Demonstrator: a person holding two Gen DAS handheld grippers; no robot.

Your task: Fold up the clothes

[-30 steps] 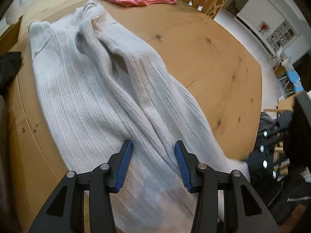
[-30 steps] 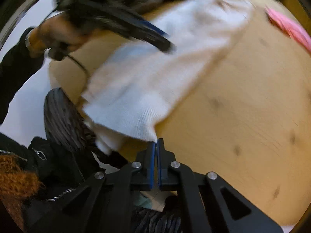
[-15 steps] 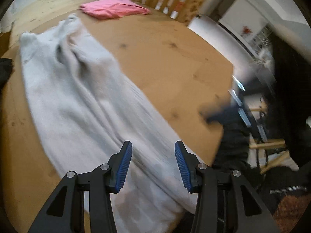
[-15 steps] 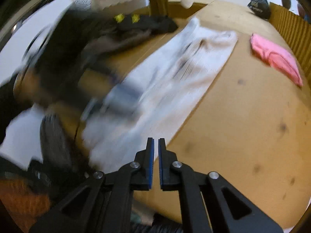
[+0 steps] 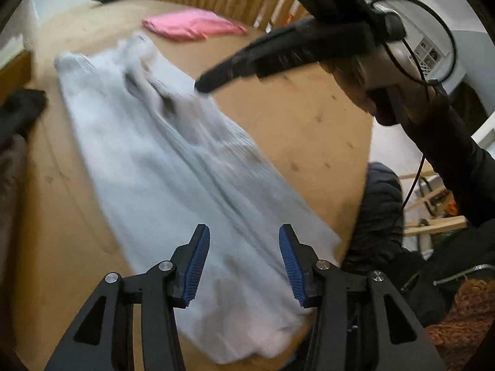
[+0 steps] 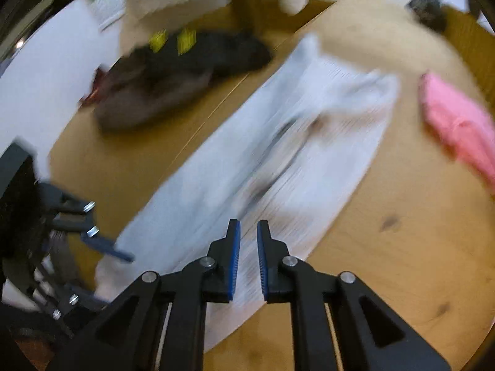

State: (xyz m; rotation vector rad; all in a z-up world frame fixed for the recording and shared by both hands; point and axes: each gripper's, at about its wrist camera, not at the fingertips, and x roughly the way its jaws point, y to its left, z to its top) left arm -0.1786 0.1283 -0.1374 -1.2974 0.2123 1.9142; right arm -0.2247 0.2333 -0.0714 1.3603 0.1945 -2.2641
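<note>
Both of our grippers are empty now. A second ago the right gripper (image 6: 246,258) sat pinched together at the near corner of the white sweater (image 5: 173,167); it has since let go, parted to a narrow gap, and swung up over the middle of the garment. The left gripper (image 5: 244,266) stays wide apart above the hem, the cloth lying flat beneath and ahead of its fingers. The sweater stretches lengthwise away from both tools across the wooden table (image 5: 294,117), sleeves already laid inward. Beyond it, to the far right, lies a folded pink garment (image 6: 458,123); a dark pile (image 6: 173,71) sits far left. We judge the tug was a straightening move, so the next grip should start the cross-fold.
</note>
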